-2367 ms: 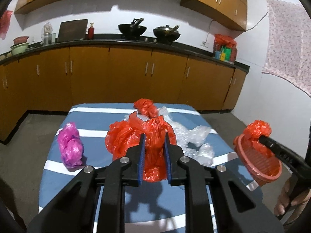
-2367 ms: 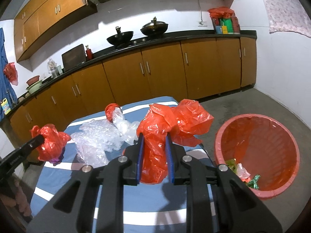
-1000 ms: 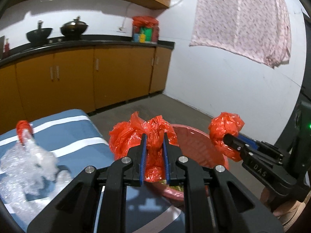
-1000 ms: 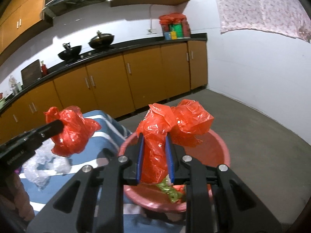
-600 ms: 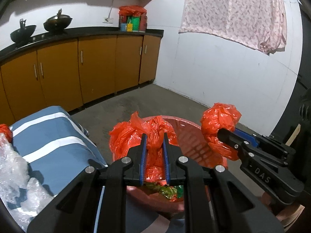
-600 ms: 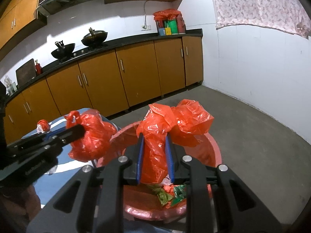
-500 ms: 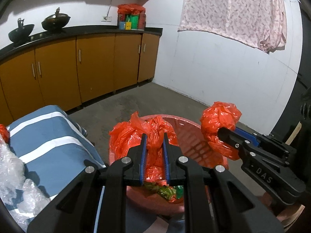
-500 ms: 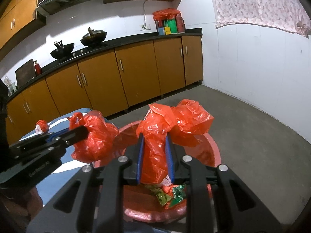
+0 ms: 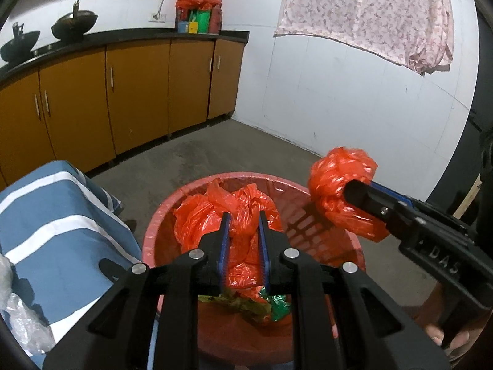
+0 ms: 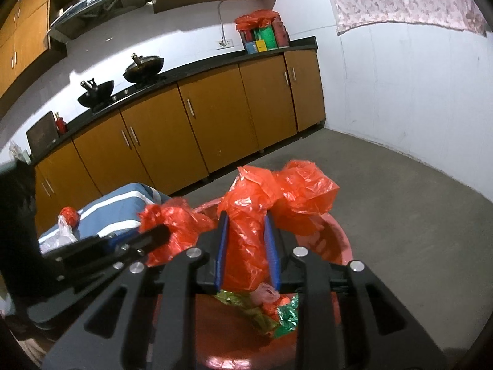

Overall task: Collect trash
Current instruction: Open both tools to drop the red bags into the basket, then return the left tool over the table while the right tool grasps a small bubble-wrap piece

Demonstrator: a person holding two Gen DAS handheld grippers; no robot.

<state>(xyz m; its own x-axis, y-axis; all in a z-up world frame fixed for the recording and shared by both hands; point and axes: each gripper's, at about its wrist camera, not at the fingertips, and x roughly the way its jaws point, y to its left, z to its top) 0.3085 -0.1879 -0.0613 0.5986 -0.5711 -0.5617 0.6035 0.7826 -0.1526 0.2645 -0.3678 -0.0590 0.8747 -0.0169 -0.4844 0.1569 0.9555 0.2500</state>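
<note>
Left wrist view: your left gripper [image 9: 243, 240] and right gripper [image 10: 248, 246] are opening around red bags [image 9: 228, 215] above the basket [image 9: 326, 212]; let them drop inside.

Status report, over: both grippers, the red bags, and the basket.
Left gripper and right gripper opening, each with a red bag between the jaws. Both over the red basket. Nothing in the way.

You have two crumpled red plastic bags above the red basket [image 9: 191, 197], which stands on the floor just beside the blue-striped desk [image 9: 61, 234]. One red bag [image 9: 243, 240] hangs over the basket's middle; the other red bag [image 9: 342, 191] hovers over its rim. Green and gold wrappers [image 10: 271, 317] already lie in the basket's bottom. Clear plastic [image 9: 18, 314] lies on the desk.
</note>
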